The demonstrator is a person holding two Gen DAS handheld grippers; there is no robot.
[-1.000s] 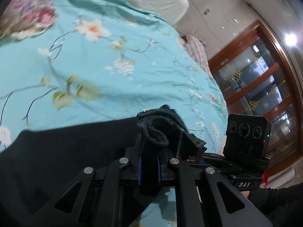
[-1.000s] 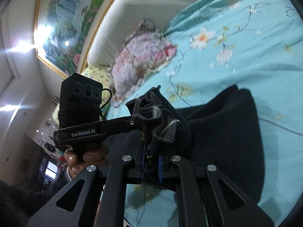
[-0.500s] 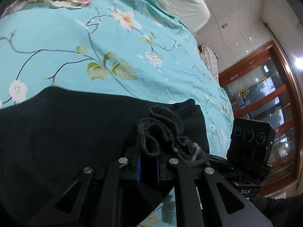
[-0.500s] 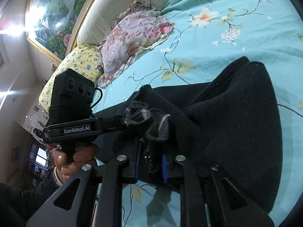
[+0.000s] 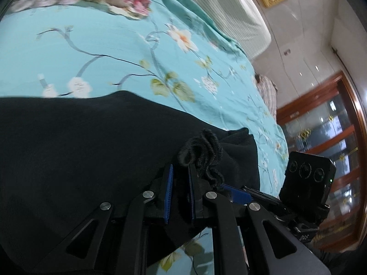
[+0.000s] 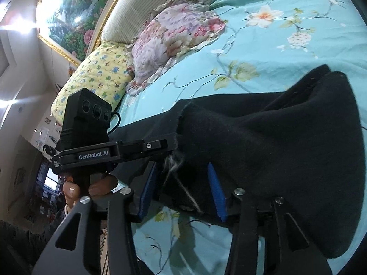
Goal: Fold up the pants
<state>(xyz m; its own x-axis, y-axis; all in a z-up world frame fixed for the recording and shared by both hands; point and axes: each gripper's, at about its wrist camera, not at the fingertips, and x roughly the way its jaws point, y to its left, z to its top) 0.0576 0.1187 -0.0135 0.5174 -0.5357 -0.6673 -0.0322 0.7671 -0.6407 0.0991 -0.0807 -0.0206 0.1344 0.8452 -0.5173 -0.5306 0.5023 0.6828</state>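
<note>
The black pants (image 5: 80,151) lie folded over on the turquoise flowered bedspread (image 5: 96,41). My left gripper (image 5: 180,174) is shut on a bunched edge of the pants, which sticks up between its blue pads. In the right wrist view the pants (image 6: 286,142) spread to the right. My right gripper (image 6: 182,188) stands open, with its blue pads wide apart on either side of the cloth's frayed edge, which lies loose between them. The left gripper also shows in the right wrist view (image 6: 165,146), level with that edge.
A pink flowered pillow (image 6: 174,36) and a yellow patterned pillow (image 6: 96,75) lie at the head of the bed. A padded headboard (image 6: 137,16) stands behind them. A wooden glass-door cabinet (image 5: 325,137) is past the bed's far side.
My right gripper has opened and let go of the pants edge. Both grippers have moved down toward the bed, and the pants now lie flatter on it.
</note>
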